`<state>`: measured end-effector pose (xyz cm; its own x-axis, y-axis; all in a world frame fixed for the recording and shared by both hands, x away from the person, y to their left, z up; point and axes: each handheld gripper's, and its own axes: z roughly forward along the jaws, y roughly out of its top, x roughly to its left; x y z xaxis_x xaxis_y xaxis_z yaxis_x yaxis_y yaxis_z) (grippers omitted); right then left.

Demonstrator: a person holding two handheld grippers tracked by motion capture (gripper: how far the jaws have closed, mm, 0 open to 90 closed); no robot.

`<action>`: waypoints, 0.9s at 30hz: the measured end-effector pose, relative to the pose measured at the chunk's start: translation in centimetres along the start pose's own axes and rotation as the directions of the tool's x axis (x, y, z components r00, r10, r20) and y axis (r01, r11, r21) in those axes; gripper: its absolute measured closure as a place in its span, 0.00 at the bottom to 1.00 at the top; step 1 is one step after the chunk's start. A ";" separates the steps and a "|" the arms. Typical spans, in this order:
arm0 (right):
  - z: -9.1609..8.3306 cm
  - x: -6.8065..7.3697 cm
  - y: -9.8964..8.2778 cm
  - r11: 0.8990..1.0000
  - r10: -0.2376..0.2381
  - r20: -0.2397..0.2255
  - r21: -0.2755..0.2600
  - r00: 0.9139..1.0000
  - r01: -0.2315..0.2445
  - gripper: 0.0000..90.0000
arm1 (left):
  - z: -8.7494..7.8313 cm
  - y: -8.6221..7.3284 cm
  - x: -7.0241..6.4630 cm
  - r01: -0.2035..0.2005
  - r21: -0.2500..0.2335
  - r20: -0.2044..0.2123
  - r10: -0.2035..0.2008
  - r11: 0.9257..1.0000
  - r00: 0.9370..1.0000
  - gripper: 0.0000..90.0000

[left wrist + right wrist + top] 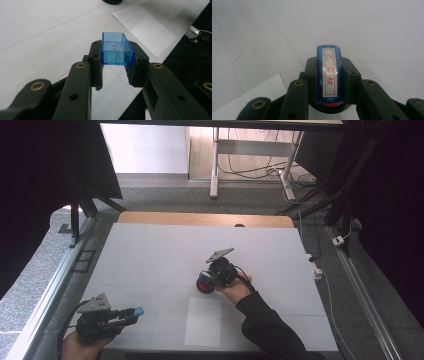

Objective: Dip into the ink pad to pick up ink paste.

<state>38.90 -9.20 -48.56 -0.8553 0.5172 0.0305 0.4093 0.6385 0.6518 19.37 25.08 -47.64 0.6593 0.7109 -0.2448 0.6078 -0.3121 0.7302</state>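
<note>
My left gripper (pixel 129 314) is near the table's front left corner, shut on a clear blue plastic cap (pixel 136 311). The left gripper view shows this cap (pixel 117 48) as a small open box clamped across its sides between the fingers (pixel 96 62). My right gripper (pixel 207 279) is at mid-table, pointing down and shut on a blue stamp (pixel 329 75) with a white label of red characters. The stamp's lower end meets a round red ink pad (pixel 203 285) in a black case (pixel 332 105); whether they touch I cannot tell.
A white sheet of paper (pixel 203 321) lies flat on the white table (pixel 150 250), just in front of the ink pad, and it is also seen beside the cap (pixel 145 27). Dark curtains and metal frames flank the table.
</note>
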 end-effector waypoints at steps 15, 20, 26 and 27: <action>-2.2 0.1 0.1 0.998 0.007 -0.020 -0.055 1.000 -0.008 0.79 | -0.1 0.0 0.0 -0.001 -0.007 0.002 0.001 1.000 1.000 0.76; -3.0 0.1 0.0 0.997 0.011 -0.031 -0.072 0.999 -0.013 0.79 | -0.1 0.0 -0.1 -0.002 -0.007 0.001 0.002 1.000 1.000 0.76; -4.0 0.2 -0.1 0.996 0.012 -0.043 -0.090 0.999 -0.016 0.79 | -0.1 0.0 0.0 -0.001 -0.007 0.003 0.001 1.000 1.000 0.76; -4.1 0.3 -0.1 0.995 0.013 -0.046 -0.094 0.999 -0.017 0.79 | -0.1 0.0 0.0 0.000 -0.007 0.002 0.000 1.000 1.000 0.76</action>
<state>37.24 -11.46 -45.49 -0.8637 0.4986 0.0736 0.3921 0.5732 0.7195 19.31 25.09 -47.61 0.6606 0.7093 -0.2460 0.6044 -0.3081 0.7346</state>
